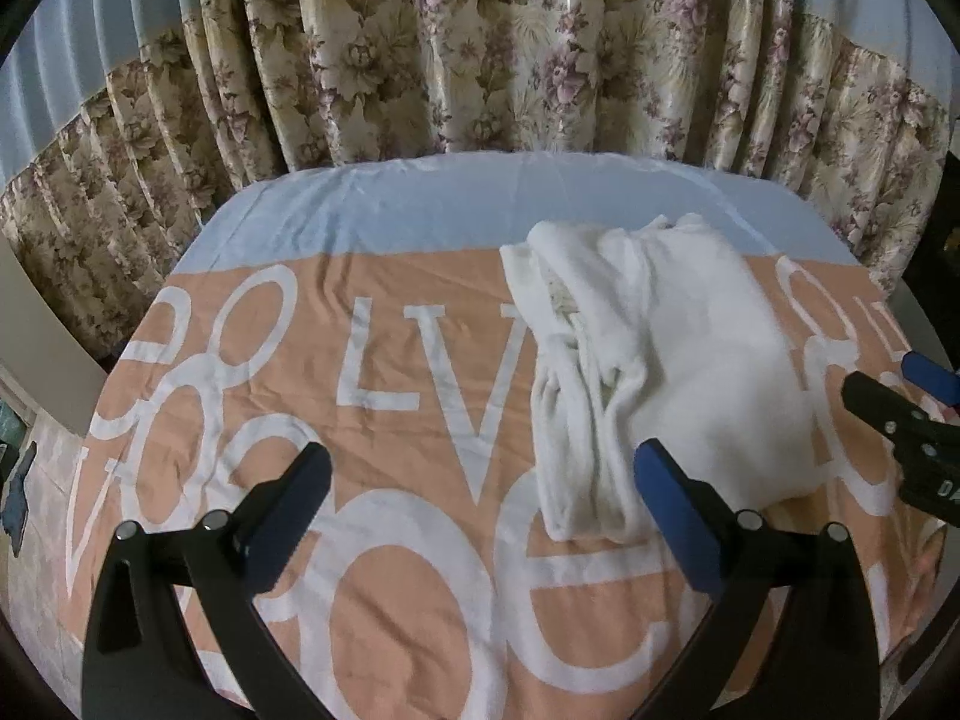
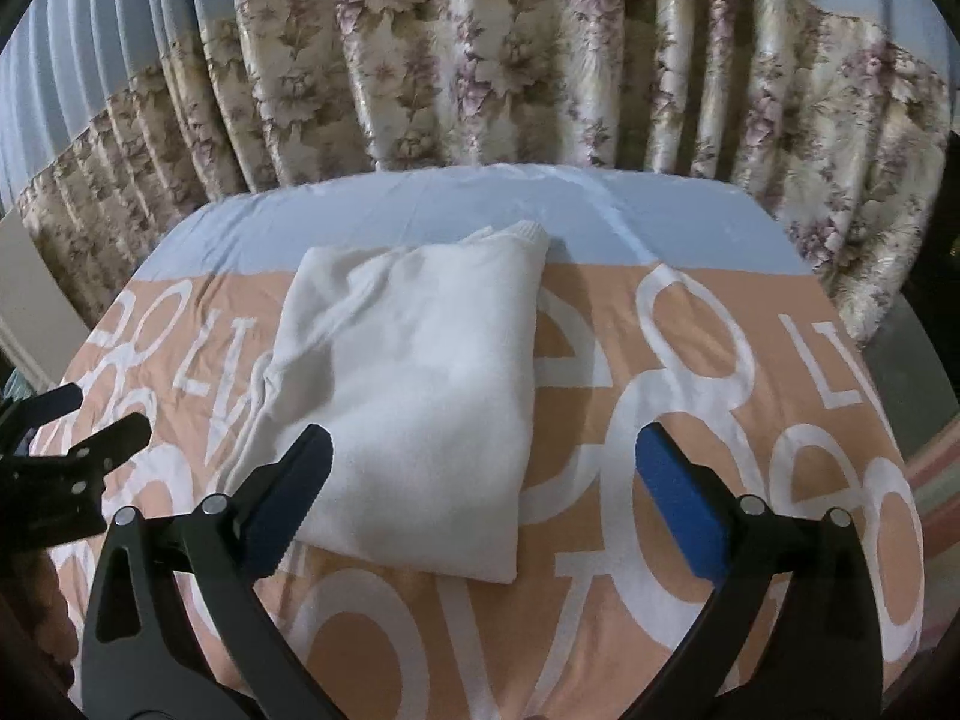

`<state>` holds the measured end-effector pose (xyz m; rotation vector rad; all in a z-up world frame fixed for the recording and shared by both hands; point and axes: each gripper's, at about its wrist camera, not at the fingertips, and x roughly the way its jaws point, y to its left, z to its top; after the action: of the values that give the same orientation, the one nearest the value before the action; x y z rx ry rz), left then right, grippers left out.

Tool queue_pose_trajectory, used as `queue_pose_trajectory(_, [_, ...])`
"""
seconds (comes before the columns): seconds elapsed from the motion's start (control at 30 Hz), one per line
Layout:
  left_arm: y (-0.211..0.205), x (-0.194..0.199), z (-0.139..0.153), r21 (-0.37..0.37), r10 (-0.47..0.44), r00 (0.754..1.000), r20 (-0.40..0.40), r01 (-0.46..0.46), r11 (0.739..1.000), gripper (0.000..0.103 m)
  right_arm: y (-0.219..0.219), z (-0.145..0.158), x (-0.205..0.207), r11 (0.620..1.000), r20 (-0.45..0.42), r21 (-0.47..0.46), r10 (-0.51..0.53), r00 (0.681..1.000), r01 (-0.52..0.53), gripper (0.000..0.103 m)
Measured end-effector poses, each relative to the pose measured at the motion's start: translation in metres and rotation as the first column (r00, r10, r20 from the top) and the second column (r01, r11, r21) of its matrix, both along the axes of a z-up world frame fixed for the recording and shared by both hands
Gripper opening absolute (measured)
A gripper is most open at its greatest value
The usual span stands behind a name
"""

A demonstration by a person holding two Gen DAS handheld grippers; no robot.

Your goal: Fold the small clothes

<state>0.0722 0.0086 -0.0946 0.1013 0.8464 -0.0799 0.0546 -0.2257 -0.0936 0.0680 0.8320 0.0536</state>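
A: Where's the white garment (image 2: 414, 396)?
B: Folded, lying flat on the peach sheet (image 2: 600, 618) w/ big white letters, approx center, curtain (image 2: 480, 72) at 12 o'clock behind.
A: Left gripper (image 1: 483, 507)?
B: Jaws spread wide, nothing between; garment's near edge at its 1 o'clock.
A: Right gripper (image 2: 483, 501)?
B: Also released, wide apart, above the garment's near edge, not touching.

White garment (image 2: 414, 396), soft knit, is lying folded into rough rectangle on peach-and-white lettered cloth (image 2: 600, 630), far end reaching onto pale blue strip. Right edge is sitting neat and straight; left side is bunching in loose rumpled folds (image 1: 576, 414), w/ ribbed hem showing at far corner.
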Motion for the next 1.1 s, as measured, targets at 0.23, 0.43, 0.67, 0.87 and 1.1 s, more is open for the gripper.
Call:
queue_pose_trajectory(0.23, [-0.007, -0.024, 0.028, 0.017, -0.018, 0.998, 0.059, 0.017, 1.0, 0.101, 0.006, 0.017, -0.02, 0.998, -0.004, -0.024, -0.058, 0.998, 0.057, 0.1])
queue_pose_trajectory(0.43, [-0.006, -0.034, 0.051, -0.004, -0.005, 0.998, 0.069, 0.005, 1.0, 0.101, 0.01, 0.036, -0.035, 0.998, 0.019, -0.032, -0.055, 0.998, 0.055, 0.1])
queue_pose_trajectory(0.67, [-0.003, -0.045, 0.073, -0.026, 0.021, 0.994, 0.103, -0.019, 0.999, 0.101, 0.009, 0.059, -0.047, 0.996, 0.048, -0.036, -0.077, 0.996, 0.079, 0.1])
queue_pose_trajectory(0.87, [0.0, -0.052, 0.085, -0.029, 0.059, 0.99, 0.131, -0.056, 0.998, 0.101, 0.009, 0.07, -0.054, 0.992, 0.064, -0.047, -0.113, 0.992, 0.116, 0.1])
queue_pose_trajectory(1.1, [-0.003, -0.057, 0.088, -0.001, 0.054, 0.988, 0.147, -0.054, 0.999, 0.101, 0.007, 0.072, -0.057, 0.989, 0.077, -0.063, -0.131, 0.988, 0.136, 0.1])
